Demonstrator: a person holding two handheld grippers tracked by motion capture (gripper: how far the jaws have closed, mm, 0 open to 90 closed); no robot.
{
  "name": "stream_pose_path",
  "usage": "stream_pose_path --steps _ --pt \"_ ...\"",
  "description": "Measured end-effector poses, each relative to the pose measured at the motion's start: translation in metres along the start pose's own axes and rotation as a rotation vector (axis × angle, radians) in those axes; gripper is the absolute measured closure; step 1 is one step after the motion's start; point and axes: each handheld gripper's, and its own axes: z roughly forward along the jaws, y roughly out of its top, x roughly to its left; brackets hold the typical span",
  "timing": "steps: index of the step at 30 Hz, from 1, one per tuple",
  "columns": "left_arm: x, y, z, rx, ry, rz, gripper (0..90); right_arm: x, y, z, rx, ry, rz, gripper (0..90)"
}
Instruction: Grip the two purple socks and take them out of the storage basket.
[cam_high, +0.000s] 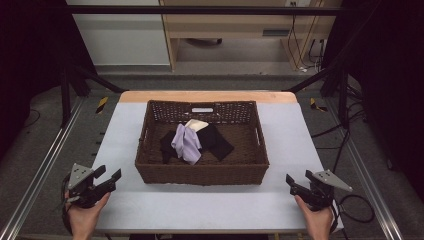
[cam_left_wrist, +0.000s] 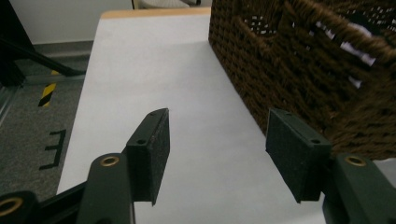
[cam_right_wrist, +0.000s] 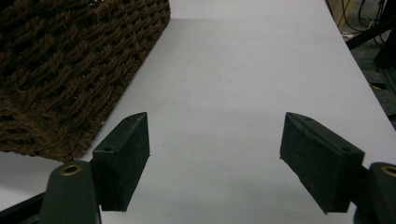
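1. Two hand-held grippers hover at the near corners of the table (cam_high: 150, 210), one on each side of a dark brown wicker basket (cam_high: 200, 175) that stands in the middle of the pale tabletop.

2. The left gripper (cam_high: 111, 175) sits at the near left, held from below by the person's left hand (cam_high: 82, 217). Its jaws stand wide apart with nothing between them; in the left gripper view, bare table shows in the gap, and the basket's woven side wall rises just beside the right-hand jaw.

3. The right gripper (cam_high: 296, 179) sits at the near right, held by the person's right hand (cam_high: 317, 222). Its jaws are also parted and empty. In the right gripper view the basket's corner lies to the left of the jaws, close but not touching them.

4. Inside the basket lies a small heap of cloths: a lilac cloth (cam_high: 186, 142) on top, a black cloth (cam_high: 217, 142) spread under it to both sides, and a cream cloth (cam_high: 197, 125) peeking out toward the far wall.

5. The heap rests on the basket's floor, slightly toward the far side, well apart from both grippers.

6. A handle slot is cut into the basket's far wall.
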Motion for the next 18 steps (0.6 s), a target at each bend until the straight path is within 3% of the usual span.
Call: stream_pose_path --steps 11,15,18 --pt "-0.007 0.018 -0.006 -0.075 -0.014 -0.005 40.0 0.001 -0.001 -0.001 -0.024 0.037 0.003 22.9" --pt "-0.01 0.025 -0.008 -0.109 -0.05 0.008 39.6 0.002 -0.003 0.0 -0.035 0.044 0.005 22.2" --pt "-0.012 0.034 -0.01 -0.128 -0.048 0.028 40.9 0.003 -0.003 0.001 -0.046 0.043 -0.007 22.2"
